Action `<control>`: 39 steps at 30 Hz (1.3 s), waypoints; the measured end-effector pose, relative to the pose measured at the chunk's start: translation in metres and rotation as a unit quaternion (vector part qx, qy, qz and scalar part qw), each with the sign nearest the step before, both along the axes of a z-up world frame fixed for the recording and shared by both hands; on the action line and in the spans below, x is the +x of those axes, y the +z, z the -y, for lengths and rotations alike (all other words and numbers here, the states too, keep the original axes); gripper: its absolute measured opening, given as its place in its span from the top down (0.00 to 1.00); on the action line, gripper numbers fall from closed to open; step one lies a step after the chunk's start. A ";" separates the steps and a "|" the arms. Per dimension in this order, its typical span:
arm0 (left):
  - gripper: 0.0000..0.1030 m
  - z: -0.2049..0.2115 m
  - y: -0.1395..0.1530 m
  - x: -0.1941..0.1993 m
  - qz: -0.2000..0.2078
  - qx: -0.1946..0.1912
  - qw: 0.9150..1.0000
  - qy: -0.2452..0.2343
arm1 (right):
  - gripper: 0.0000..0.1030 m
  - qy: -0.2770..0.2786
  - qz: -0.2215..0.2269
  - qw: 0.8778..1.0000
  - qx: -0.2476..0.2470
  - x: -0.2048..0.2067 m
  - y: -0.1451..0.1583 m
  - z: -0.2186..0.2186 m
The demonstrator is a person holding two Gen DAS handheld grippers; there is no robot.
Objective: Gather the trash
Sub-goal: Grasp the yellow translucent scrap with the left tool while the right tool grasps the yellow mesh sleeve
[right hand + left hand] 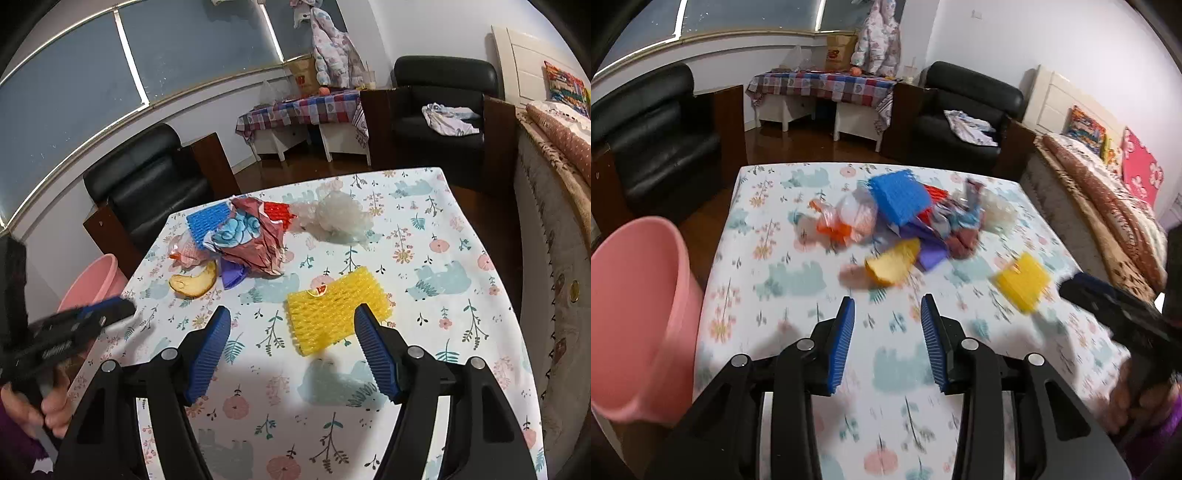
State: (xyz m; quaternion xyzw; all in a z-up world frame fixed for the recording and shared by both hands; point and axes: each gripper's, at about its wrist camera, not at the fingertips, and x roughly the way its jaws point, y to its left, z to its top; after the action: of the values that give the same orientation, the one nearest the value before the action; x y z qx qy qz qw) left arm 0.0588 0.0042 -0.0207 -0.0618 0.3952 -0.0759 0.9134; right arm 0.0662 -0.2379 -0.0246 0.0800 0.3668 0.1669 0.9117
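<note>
Both hand-held grippers hang above the floral-clothed counter (461, 236) with nothing between their blue pads. The right hand-held gripper (293, 314) is spread wide, released, with the yellow foam net (332, 314) lying flat on the cloth between its tips. The left hand-held gripper (888, 304) is parted too — empty, pointing toward a curved fruit peel (892, 266). Beyond the peel sits the main heap: a blue foam net (901, 194), crumpled wrappers (255, 236), an orange plastic bag (846, 218) and clear crinkled plastic (338, 218). A pink bucket (635, 317) stands off the counter's left edge.
</note>
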 end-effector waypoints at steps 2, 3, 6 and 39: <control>0.64 -0.003 -0.002 0.012 -0.007 -0.009 1.000 0.004 | 0.34 0.000 -0.004 1.000 -0.001 0.004 -0.003 0.001; 0.64 -0.003 -0.004 0.018 -0.010 -0.009 1.000 0.010 | 0.34 -0.001 -0.006 1.000 -0.001 0.005 -0.004 0.001; 0.64 -0.003 -0.010 0.033 -0.019 -0.008 1.000 0.019 | 0.34 -0.003 -0.011 1.000 -0.001 0.010 -0.007 0.004; 0.95 -0.016 -0.010 0.026 -0.009 -0.046 0.998 0.036 | 0.39 -0.039 -0.083 0.996 -0.020 0.053 -0.038 0.020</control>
State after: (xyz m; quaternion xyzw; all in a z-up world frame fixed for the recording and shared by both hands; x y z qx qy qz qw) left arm 0.0849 0.0200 -0.0306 -0.1181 0.3967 -0.0609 0.9083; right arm 0.1189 -0.2576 -0.0623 0.0896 0.4413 0.1163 0.8853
